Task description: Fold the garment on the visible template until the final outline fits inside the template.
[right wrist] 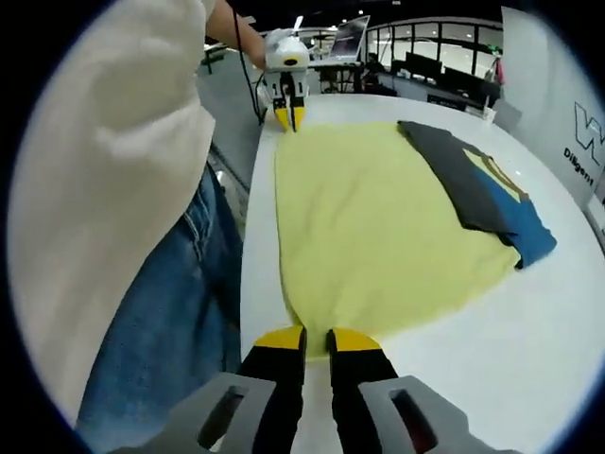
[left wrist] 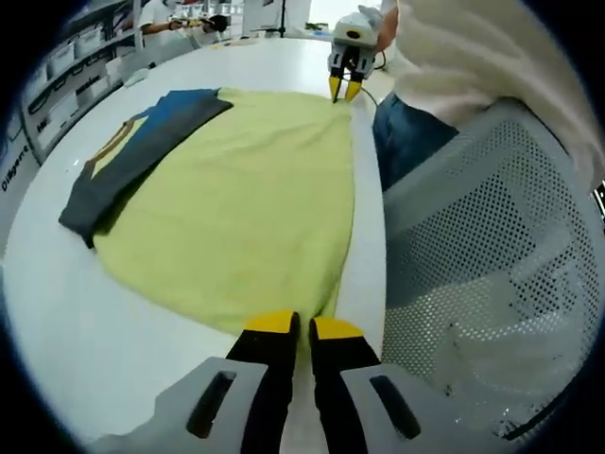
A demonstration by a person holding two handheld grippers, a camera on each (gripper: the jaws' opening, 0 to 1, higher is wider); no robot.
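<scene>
Yellow-green cotton garment on white table, hem corners pinched by left gripper and right gripper; uneven lifting could skew the fold.

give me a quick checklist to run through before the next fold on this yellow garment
1. Left hand-held gripper on the near hem of the yellow garment: ok, jaws closed at the fabric edge.
2. Right hand-held gripper on the hem's other end: ok, jaws closed at the edge.
3. Cloth really pinched between each pair of jaws: cannot tell.
4. Garment lying flat on the white table: ok, no big wrinkles.
5. Grey and blue sleeve already folded in over the body: ok.
6. Template outline visible around the garment: cannot tell, no markings are visible on the table.
</scene>
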